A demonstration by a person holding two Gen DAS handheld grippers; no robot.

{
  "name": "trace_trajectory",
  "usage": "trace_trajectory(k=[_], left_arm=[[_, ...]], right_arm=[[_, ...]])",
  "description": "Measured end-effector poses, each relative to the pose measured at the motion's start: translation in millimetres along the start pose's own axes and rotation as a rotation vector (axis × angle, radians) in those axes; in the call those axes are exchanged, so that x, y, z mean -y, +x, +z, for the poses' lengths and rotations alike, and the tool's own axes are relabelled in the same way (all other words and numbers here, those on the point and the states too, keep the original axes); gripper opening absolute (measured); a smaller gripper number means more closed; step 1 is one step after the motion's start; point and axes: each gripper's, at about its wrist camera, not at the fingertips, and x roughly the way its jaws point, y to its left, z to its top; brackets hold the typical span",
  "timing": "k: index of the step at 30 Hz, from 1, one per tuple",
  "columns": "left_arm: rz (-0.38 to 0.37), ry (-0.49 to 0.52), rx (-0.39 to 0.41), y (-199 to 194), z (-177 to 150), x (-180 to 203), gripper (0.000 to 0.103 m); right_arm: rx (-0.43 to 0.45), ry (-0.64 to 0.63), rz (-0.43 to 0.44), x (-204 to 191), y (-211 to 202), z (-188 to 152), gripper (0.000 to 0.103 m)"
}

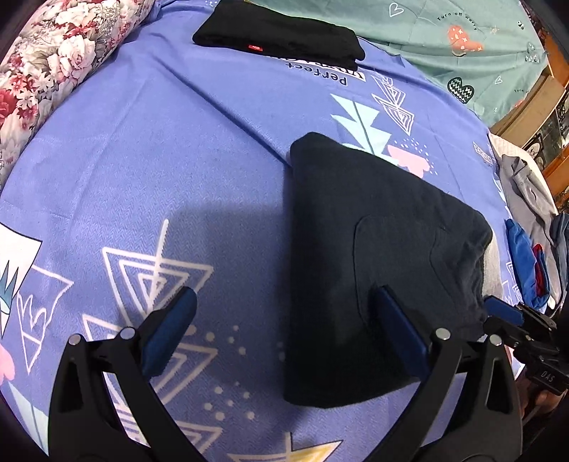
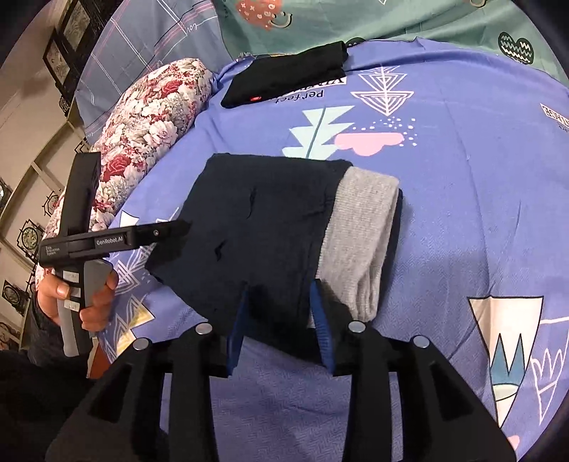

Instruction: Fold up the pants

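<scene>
Presently: dark pants [image 1: 377, 263], folded compact, centre frame on the bed [image 1: 142, 160]. Left gripper [image 1: 284, 334] fingers wide, one over the fabric. Right gripper [image 2: 281, 320] fingers narrow, straddling the near edge, nothing pinched. Risk: dragging fingers could unseat the grey lining [image 2: 359, 241].

Bed covered by a blue-violet printed sheet [image 1: 149, 149], floral bolster [image 2: 149, 117] laid along its edge, teal patterned bedding [image 1: 462, 46] beyond, cream wall hung with dark-framed pictures [image 2: 67, 32], wooden furniture [image 1: 554, 106] seen at one side
</scene>
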Motion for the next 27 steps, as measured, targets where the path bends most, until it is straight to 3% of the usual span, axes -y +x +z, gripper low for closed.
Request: trace_trajectory(k=[5, 14, 16, 19, 21, 27], left_arm=[[-0.002, 0.011, 0.008, -8.9, -4.6, 1.8, 0.101], [-0.004, 0.018, 0.0, -9.2, -17.0, 3.5, 0.101], [-0.016, 0.023, -0.008, -13.5, -16.5, 2.4, 0.101], [-0.047, 0.031, 0.001, -23.3, -12.5, 1.9, 0.101], [-0.07, 0.028, 0.011, -28.9, -8.9, 0.5, 0.101], [-0.135, -0.005, -0.013, -27.5, 4.2, -1.7, 0.101]], right_arm=[[0.036, 0.027, 0.038, -0.1, -14.9, -0.9, 0.048], [-0.028, 0.054, 0.019, 4.8, -2.7, -14.2, 0.048], [0.01, 0.071, 0.051, 6.9, -14.1, -11.7, 0.054], [0.083, 0.108, 0.077, 14.1, -34.6, -6.4, 0.069], [0.139, 0.133, 0.062, 21.9, -46.4, -2.7, 0.088], [0.118, 0.246, 0.039, 48.0, -34.8, 1.1, 0.09]])
